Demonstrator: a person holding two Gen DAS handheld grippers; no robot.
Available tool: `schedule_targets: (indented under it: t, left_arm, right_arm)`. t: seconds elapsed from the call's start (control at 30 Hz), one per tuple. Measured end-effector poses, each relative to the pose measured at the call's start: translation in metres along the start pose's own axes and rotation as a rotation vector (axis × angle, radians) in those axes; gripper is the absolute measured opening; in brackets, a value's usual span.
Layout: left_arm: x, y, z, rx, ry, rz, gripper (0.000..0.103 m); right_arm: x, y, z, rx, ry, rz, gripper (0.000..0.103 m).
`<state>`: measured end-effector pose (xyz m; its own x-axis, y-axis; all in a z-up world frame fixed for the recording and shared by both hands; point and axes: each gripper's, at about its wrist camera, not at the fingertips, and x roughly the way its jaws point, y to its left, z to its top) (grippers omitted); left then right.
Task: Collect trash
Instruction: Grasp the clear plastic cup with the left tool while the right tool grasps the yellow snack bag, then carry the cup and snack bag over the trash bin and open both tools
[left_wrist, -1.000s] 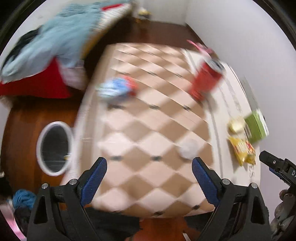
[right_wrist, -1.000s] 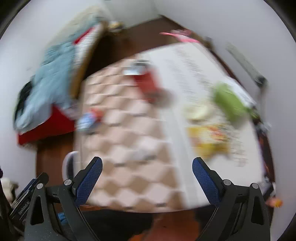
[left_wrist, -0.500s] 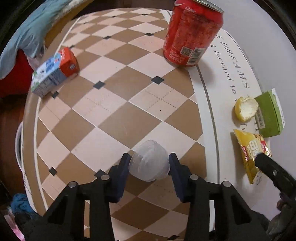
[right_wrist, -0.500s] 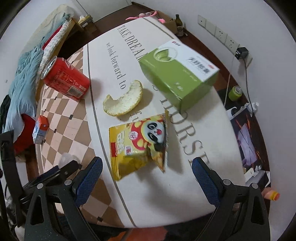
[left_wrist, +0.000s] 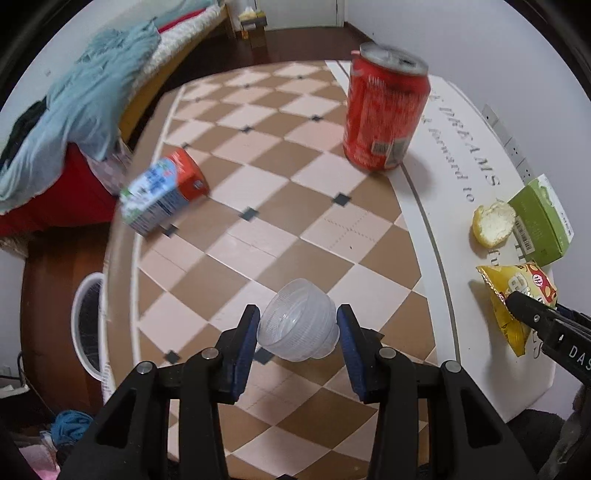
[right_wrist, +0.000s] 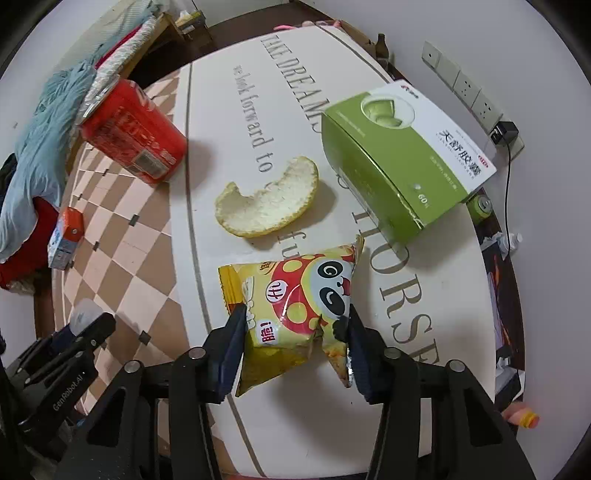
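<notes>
A small clear plastic cup (left_wrist: 299, 325) sits sideways between the blue pads of my left gripper (left_wrist: 297, 328), which is shut on it just above the checkered table top (left_wrist: 258, 206). My right gripper (right_wrist: 295, 332) points down at the table's white part. Its jaws are closing, and both pads press the lower end of a yellow panda snack bag (right_wrist: 295, 288), which crumples between them. In the right wrist view, the left gripper (right_wrist: 85, 328) with the cup shows at lower left.
A red soda can (left_wrist: 384, 118) stands at the back. A small milk carton (left_wrist: 162, 192) lies near the left edge. An orange peel (right_wrist: 269, 203) and a green box (right_wrist: 399, 158) lie beyond the bag. A white bin (left_wrist: 86, 328) stands on the floor left of the table.
My left gripper came down over the clear cup and shut on it. My right gripper sank to the snack bag and its wide jaws closed in onto the bag.
</notes>
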<state>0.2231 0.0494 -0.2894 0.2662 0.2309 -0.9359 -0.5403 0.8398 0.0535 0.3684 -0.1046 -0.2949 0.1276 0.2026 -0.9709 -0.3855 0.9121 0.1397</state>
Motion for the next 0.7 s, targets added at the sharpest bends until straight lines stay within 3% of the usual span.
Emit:
schedule_targets:
  t: [0.13,0.4,0.7]
  left_arm:
    - [-0.026,0.016,0.007,-0.011,-0.062,0.01,0.039]
    - [-0.091,0.083,0.019,-0.082,-0.205,0.012,0.039]
    - [-0.156,0.173,0.013,-0.166,-0.336,0.092,0.039]
  right_arm:
    - [-0.014,0.01,-0.004,-0.01,-0.028,0.023,0.05]
    - [-0.072,0.05,-0.003,-0.068,-0.127,0.089,0.05]
    - [-0.138,0.151,-0.002,-0.214,-0.228,0.207,0.05]
